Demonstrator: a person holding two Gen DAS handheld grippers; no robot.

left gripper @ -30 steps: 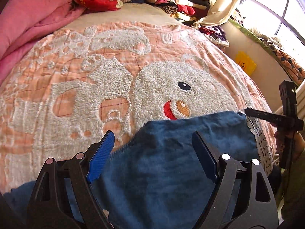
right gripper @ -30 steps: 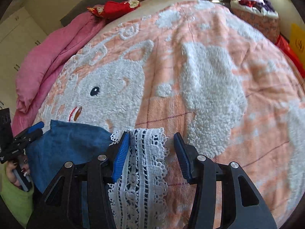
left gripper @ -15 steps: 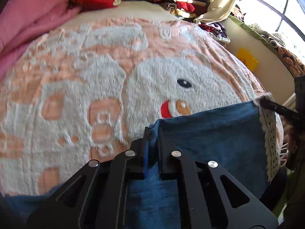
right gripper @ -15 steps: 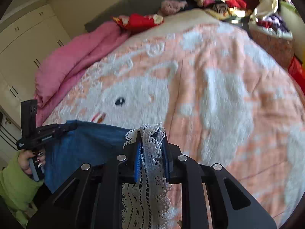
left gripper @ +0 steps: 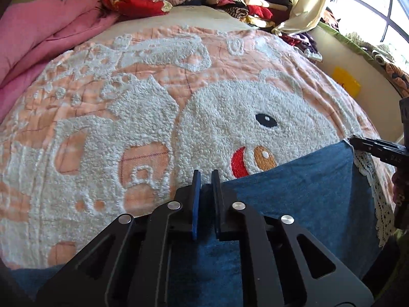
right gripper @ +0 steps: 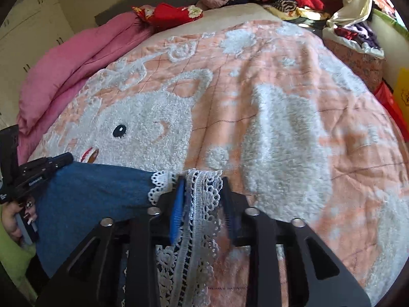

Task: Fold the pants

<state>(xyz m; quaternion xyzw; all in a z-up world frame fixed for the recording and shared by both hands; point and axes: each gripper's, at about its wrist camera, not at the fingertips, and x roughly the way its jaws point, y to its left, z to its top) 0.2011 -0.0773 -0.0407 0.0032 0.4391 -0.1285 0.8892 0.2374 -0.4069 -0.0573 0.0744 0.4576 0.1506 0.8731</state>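
Left wrist view: left gripper (left gripper: 206,179) pinched tight on the near edge of the blue pants (left gripper: 301,204), lying at the near end of the peach blanket (left gripper: 158,81). Right gripper (right gripper: 202,189): jaws just opened further, lace trim (right gripper: 202,204) between them, pad contact unclear. Farther back: pink quilt (right gripper: 76,58), clothes pile (left gripper: 237,2).

I see small white lettering on the left gripper's (right gripper: 46,168) black body, too small to read, a few pale letters on the right gripper (left gripper: 378,148), also unreadable, faint marks on a yellow sheet (left gripper: 346,80), illegible
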